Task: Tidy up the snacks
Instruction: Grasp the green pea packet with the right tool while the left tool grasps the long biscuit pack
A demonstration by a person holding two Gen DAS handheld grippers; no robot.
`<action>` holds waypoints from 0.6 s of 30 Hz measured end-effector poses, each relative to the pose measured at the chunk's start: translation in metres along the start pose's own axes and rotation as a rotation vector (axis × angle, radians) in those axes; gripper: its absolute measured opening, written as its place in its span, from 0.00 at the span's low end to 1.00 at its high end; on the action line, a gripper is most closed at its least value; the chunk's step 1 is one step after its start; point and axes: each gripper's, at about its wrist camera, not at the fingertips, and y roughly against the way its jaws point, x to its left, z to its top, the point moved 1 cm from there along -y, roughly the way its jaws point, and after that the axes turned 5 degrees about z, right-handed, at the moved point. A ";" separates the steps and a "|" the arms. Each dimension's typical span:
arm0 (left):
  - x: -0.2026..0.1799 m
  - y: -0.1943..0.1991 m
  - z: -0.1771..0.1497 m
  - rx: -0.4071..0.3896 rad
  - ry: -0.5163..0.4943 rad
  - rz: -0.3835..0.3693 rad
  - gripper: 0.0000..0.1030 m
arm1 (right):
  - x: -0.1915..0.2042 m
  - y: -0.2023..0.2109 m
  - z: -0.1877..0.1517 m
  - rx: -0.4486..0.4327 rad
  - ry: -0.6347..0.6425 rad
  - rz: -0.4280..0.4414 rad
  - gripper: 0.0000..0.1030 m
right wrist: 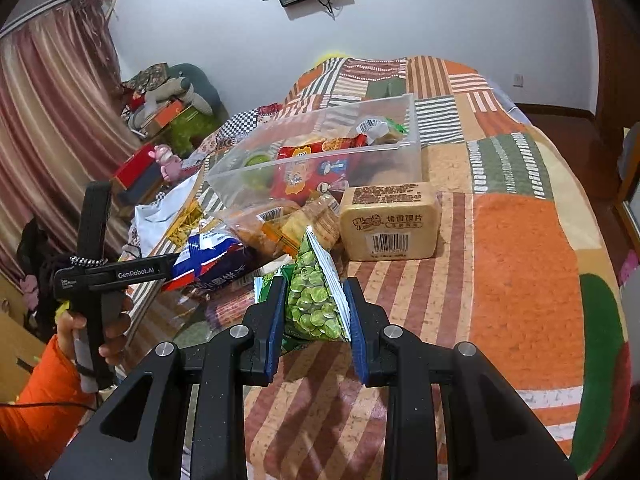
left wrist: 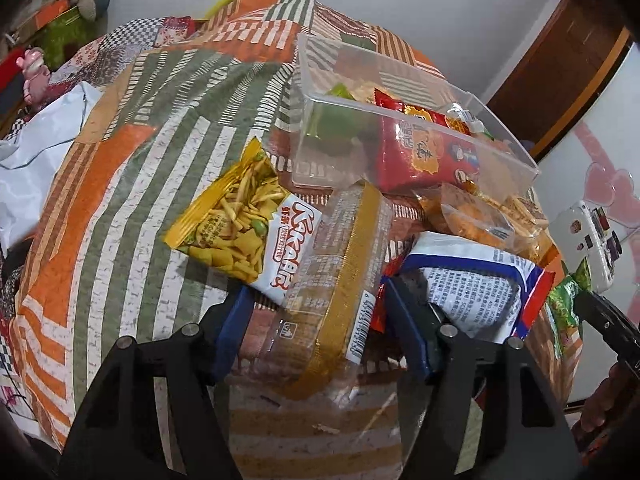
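Green-pea snack pouch (right wrist: 318, 300), clear crinkly film: light, soft, slippery; your right tool (right wrist: 316, 320) clenches its lower body. Left tool (left wrist: 320, 320) spread wide around the clear gold-striped biscuit pack (left wrist: 340, 280), not gripping.

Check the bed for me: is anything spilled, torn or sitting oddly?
Nothing spilled or torn that I can see. Loose packets still pile in front of the clear bin; the blue-white packet lies crumpled. The right gripper pinches the green pea packet.

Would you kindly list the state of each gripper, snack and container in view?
right gripper: shut on green pea bag
left gripper: open, straddling clear gold-striped packet
clear bin: open-topped, partly filled
red snack bag: inside bin
tan box: outside bin
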 end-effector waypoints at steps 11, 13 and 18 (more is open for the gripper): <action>-0.006 -0.003 -0.005 0.017 -0.051 0.012 0.49 | 0.000 0.003 0.001 -0.007 -0.004 0.011 0.25; -0.010 -0.001 -0.009 0.017 -0.087 0.033 0.44 | 0.000 0.005 0.001 -0.010 -0.006 0.012 0.25; -0.022 0.005 -0.018 0.004 -0.146 0.081 0.36 | 0.001 0.008 0.001 -0.017 -0.003 0.015 0.25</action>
